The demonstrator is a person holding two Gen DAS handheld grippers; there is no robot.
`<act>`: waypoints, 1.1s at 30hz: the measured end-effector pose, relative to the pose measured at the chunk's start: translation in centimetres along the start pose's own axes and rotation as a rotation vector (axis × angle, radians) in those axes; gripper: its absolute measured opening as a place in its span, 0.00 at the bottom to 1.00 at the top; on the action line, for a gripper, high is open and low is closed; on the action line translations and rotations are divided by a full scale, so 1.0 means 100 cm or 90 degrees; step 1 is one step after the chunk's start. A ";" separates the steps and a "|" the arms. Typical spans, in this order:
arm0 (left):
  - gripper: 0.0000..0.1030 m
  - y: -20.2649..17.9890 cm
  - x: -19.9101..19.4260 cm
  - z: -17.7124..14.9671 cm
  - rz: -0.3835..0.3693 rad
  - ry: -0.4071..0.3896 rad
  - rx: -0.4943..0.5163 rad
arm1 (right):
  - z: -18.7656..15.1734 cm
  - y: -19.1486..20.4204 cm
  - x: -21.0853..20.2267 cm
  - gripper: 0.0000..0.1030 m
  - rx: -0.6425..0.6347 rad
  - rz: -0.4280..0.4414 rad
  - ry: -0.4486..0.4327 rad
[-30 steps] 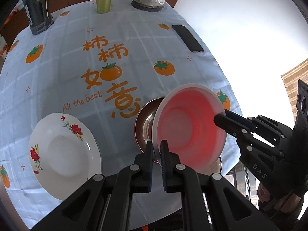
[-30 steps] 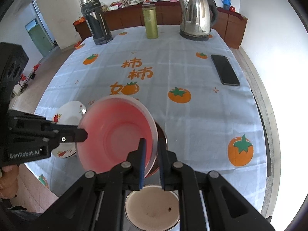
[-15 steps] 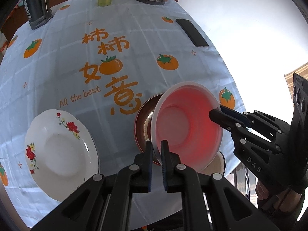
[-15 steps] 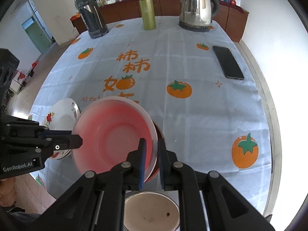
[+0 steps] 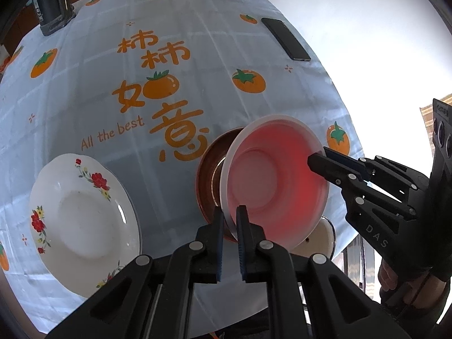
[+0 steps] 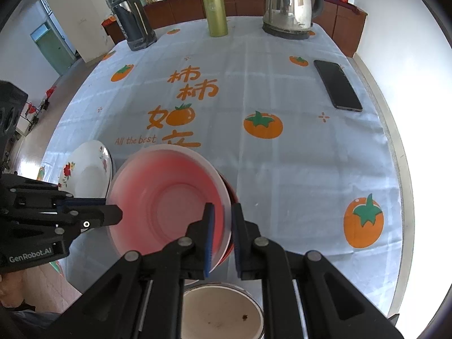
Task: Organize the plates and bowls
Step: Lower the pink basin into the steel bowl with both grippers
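A translucent pink bowl (image 5: pixel 271 186) (image 6: pixel 166 200) is held tilted above a brown bowl (image 5: pixel 210 175) near the table's front edge. My left gripper (image 5: pixel 229 220) is shut on the pink bowl's near left rim. My right gripper (image 6: pixel 223 217) holds the opposite rim between its fingers, which stand slightly apart around it; it also shows in the left wrist view (image 5: pixel 319 158). A white floral plate (image 5: pixel 82 220) (image 6: pixel 87 169) lies to the left. A metal bowl with a beige inside (image 6: pixel 220 310) sits below the pink bowl at the table edge.
The round table has a white cloth with orange persimmons (image 6: pixel 262 124). A black phone (image 6: pixel 337 84) lies at the right. A steel kettle (image 6: pixel 291 2), a green flask (image 6: pixel 216 10) and a dark thermos (image 6: pixel 130 19) stand at the far side.
The pink bowl has sunk a little toward the brown bowl, and both grippers moved with it. The right fingers have parted slightly around the rim.
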State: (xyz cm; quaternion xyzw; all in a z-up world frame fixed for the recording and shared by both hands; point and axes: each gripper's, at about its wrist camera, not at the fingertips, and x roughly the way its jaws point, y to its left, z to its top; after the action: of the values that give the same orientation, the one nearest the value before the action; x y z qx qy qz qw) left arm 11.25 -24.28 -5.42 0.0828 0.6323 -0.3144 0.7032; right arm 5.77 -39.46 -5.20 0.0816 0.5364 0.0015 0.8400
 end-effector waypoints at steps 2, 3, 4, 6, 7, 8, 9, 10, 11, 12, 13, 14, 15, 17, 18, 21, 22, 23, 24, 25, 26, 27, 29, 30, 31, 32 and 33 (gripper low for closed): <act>0.10 0.001 0.001 0.000 -0.001 0.001 -0.001 | 0.000 0.000 0.000 0.12 0.001 -0.001 -0.001; 0.10 0.000 0.001 0.000 -0.001 0.002 -0.001 | 0.000 0.000 0.001 0.12 0.002 0.000 0.001; 0.10 0.000 0.001 0.001 0.000 0.002 -0.001 | 0.000 0.000 0.000 0.12 0.001 -0.002 0.000; 0.10 0.000 0.001 0.001 -0.001 0.002 -0.001 | 0.000 0.000 0.000 0.12 0.001 -0.001 0.000; 0.10 0.000 0.001 0.001 -0.001 0.003 -0.001 | 0.000 0.000 0.000 0.12 0.000 -0.001 0.001; 0.10 0.000 0.002 0.001 -0.002 0.004 -0.001 | 0.000 0.000 0.001 0.12 0.000 -0.001 0.002; 0.10 0.000 0.003 0.000 -0.003 0.006 -0.002 | 0.000 0.000 0.002 0.12 0.000 -0.001 0.005; 0.10 0.000 0.004 0.000 -0.005 0.009 -0.003 | 0.000 0.000 0.004 0.12 -0.001 -0.002 0.007; 0.10 0.000 0.005 0.000 -0.005 0.010 -0.003 | -0.001 0.001 0.004 0.12 -0.002 -0.004 0.008; 0.10 0.001 0.006 0.000 -0.006 0.012 -0.004 | -0.001 0.001 0.006 0.12 -0.003 -0.004 0.010; 0.10 0.001 0.006 -0.001 -0.007 0.014 -0.005 | -0.001 0.001 0.007 0.12 -0.002 -0.003 0.012; 0.10 0.001 0.007 -0.001 -0.007 0.014 -0.006 | -0.001 0.001 0.007 0.12 -0.002 -0.003 0.013; 0.10 0.001 0.007 -0.001 -0.007 0.015 -0.006 | -0.001 0.001 0.008 0.12 -0.002 -0.003 0.015; 0.10 0.000 0.007 0.000 -0.007 0.016 -0.006 | -0.001 0.001 0.008 0.12 -0.002 -0.003 0.016; 0.10 0.000 0.007 0.000 -0.008 0.016 -0.006 | -0.001 0.000 0.008 0.12 -0.003 -0.004 0.017; 0.10 0.001 0.009 0.000 -0.010 0.021 -0.009 | -0.001 0.000 0.010 0.12 -0.002 -0.003 0.021; 0.10 0.002 0.010 0.000 -0.011 0.025 -0.012 | -0.001 -0.001 0.011 0.12 -0.002 -0.003 0.022; 0.10 0.003 0.012 0.000 -0.012 0.029 -0.015 | 0.000 -0.001 0.012 0.12 -0.002 -0.002 0.025; 0.10 0.004 0.014 -0.001 -0.011 0.031 -0.017 | -0.001 -0.001 0.014 0.12 -0.002 -0.002 0.028; 0.10 0.005 0.015 -0.001 -0.010 0.033 -0.019 | 0.000 0.000 0.016 0.12 -0.003 -0.002 0.031; 0.10 0.006 0.016 -0.001 -0.009 0.035 -0.021 | -0.001 0.000 0.017 0.12 -0.003 0.001 0.033; 0.10 0.006 0.017 -0.002 -0.008 0.037 -0.021 | -0.001 0.000 0.018 0.12 -0.002 0.004 0.035; 0.10 0.007 0.018 -0.002 -0.006 0.039 -0.022 | -0.001 0.001 0.020 0.12 -0.004 0.004 0.037; 0.10 0.007 0.019 -0.002 -0.006 0.039 -0.022 | -0.001 0.001 0.021 0.12 -0.005 0.004 0.039; 0.10 0.008 0.019 -0.002 -0.006 0.040 -0.023 | -0.001 0.002 0.022 0.12 -0.005 0.004 0.040; 0.10 0.008 0.020 -0.002 -0.007 0.041 -0.025 | 0.000 0.001 0.023 0.12 -0.006 0.004 0.041; 0.10 0.009 0.021 -0.001 -0.007 0.042 -0.025 | 0.000 0.001 0.024 0.12 -0.006 0.005 0.043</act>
State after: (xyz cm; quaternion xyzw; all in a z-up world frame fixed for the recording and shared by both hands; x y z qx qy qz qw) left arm 11.62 -24.21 -7.64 0.0756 0.6616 -0.3026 0.6819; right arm 6.79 -39.15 -7.31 0.0798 0.5639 0.0101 0.8219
